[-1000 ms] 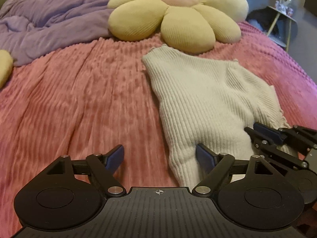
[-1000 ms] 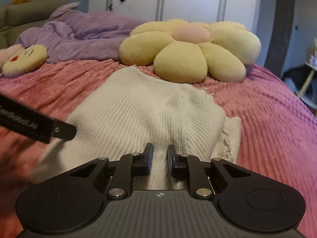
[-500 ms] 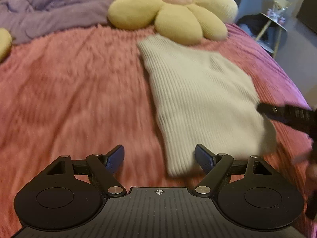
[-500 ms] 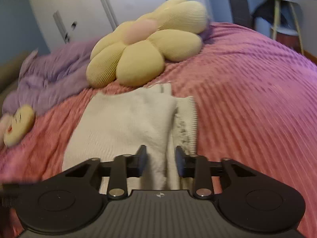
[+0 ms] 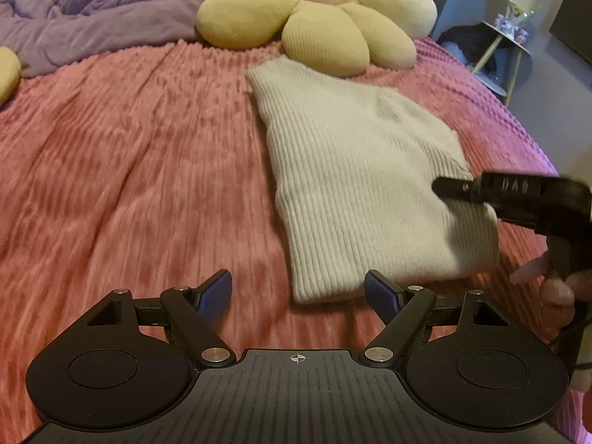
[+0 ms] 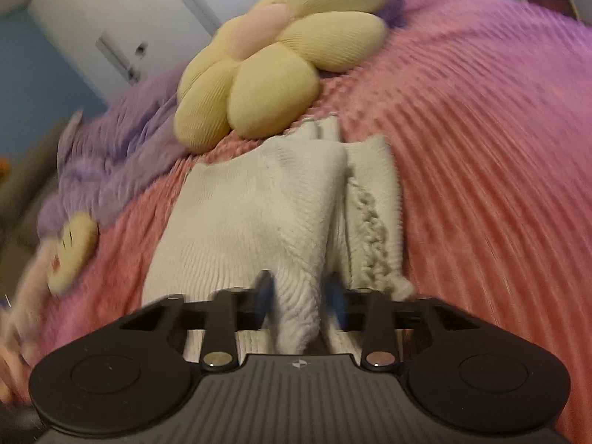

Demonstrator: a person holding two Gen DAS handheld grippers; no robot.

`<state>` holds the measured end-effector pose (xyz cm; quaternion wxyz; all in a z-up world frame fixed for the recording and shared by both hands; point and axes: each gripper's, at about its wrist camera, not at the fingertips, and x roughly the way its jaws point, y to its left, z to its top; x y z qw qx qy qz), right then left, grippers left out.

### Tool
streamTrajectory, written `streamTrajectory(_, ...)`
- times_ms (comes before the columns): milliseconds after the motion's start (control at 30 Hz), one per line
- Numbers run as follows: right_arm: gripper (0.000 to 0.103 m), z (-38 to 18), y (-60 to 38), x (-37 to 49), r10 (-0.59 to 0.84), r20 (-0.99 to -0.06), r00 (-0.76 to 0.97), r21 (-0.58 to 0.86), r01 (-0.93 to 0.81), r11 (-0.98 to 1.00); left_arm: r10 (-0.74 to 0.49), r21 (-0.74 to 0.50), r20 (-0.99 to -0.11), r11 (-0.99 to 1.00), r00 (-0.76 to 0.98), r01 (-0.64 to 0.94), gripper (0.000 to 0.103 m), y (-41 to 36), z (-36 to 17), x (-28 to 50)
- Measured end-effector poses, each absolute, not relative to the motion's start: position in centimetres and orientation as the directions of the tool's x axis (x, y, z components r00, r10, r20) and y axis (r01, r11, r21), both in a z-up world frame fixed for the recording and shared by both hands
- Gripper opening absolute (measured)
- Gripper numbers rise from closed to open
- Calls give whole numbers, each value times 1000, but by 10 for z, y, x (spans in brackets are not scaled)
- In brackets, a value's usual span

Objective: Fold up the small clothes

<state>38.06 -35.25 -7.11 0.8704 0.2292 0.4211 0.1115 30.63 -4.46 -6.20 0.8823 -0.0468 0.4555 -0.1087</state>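
A cream ribbed sweater (image 5: 362, 170) lies folded on the pink bedspread (image 5: 129, 166), its far end under the flower pillow's edge. My left gripper (image 5: 298, 292) hovers open just short of the sweater's near left corner, nothing between its fingers. In the left wrist view my right gripper (image 5: 444, 187) reaches in from the right over the sweater's right edge, with a hand (image 5: 555, 288) on its grip. In the right wrist view the right gripper (image 6: 298, 292) is closing, its fingers against a raised ridge of the sweater (image 6: 251, 222) near the frilled edge.
A yellow flower pillow (image 5: 318, 18) and a purple blanket (image 5: 92, 11) lie at the head of the bed. A small yellow face cushion (image 6: 72, 251) sits on the left. A side table (image 5: 514, 37) stands beyond the bed's right edge. Pink bedspread stretches left of the sweater.
The right gripper rolled, tilting its view, and shifted to the sweater's right edge; its jaws widened, then narrowed on a fold. The left gripper drew back off the sweater's near corner.
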Motion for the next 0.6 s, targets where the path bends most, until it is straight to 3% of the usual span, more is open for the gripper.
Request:
streamTrajectory(100,15,-52,-340,376,286,-676,679,315,-84,945,-216,-163,-779,976,588,142,85,-44,-53,312)
streamTrajectory(133,10,-43,-335,371,214,-659,721,219,-89,972,-207,-152,-777,978,594,142,86,-45,-50,315)
streamTrajectory(200,10,-36,-320,360,52,-608,792,-6,-70,998,-195,-136,-781,980,593,143,87,-47,-50,320)
streamTrajectory(233,11,-40,-317,360,31,-617,786,-29,-62,998,-189,-130,-786,981,589,142,87,-50,-51,324)
streamTrajectory(333,16,-65,-318,367,163,-708,688,104,-127,986,-178,-119,-792,983,583,138,86,-50,-51,328)
streamTrajectory(533,22,-27,-331,360,49,-596,801,60,-17,998,-155,-94,-754,987,638,129,86,-55,-39,345)
streamTrajectory(600,22,-24,-323,364,100,-584,805,64,-77,995,-168,-106,-756,985,633,134,86,-61,-41,357)
